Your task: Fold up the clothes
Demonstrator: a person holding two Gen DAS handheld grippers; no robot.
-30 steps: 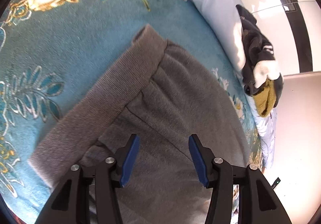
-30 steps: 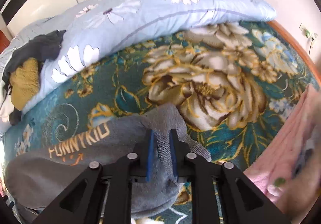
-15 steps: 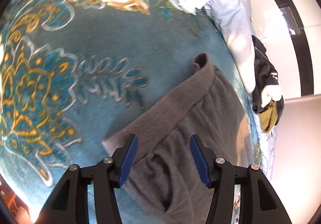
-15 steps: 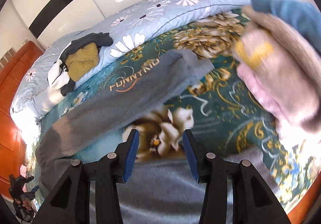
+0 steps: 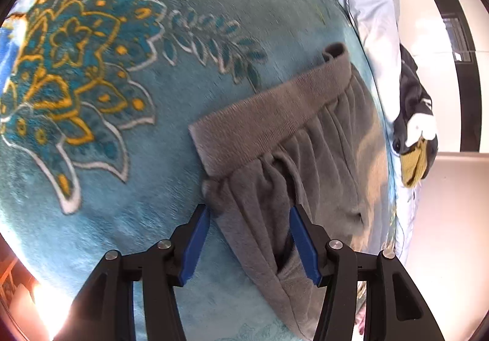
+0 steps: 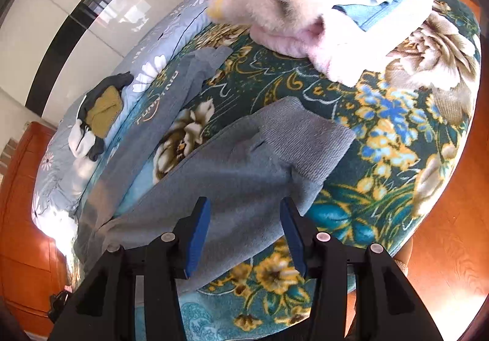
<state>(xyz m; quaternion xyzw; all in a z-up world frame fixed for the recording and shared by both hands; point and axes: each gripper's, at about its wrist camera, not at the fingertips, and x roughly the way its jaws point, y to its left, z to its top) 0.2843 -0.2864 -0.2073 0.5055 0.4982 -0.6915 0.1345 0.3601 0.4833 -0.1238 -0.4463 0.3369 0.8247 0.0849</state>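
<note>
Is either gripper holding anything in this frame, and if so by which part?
Nothing is held. The left gripper is open over the grey pants near the waistband; the right gripper is open above a pant leg.

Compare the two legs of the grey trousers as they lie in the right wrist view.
The near leg lies wide beneath the open right tool, its ribbed cuff plain to see; the far leg looks narrower and runs along the light blue quilt. The far leg bears orange lettering; the near leg shows none. Both are the same grey fleece, lying flat on the floral blanket, with neither held.
</note>
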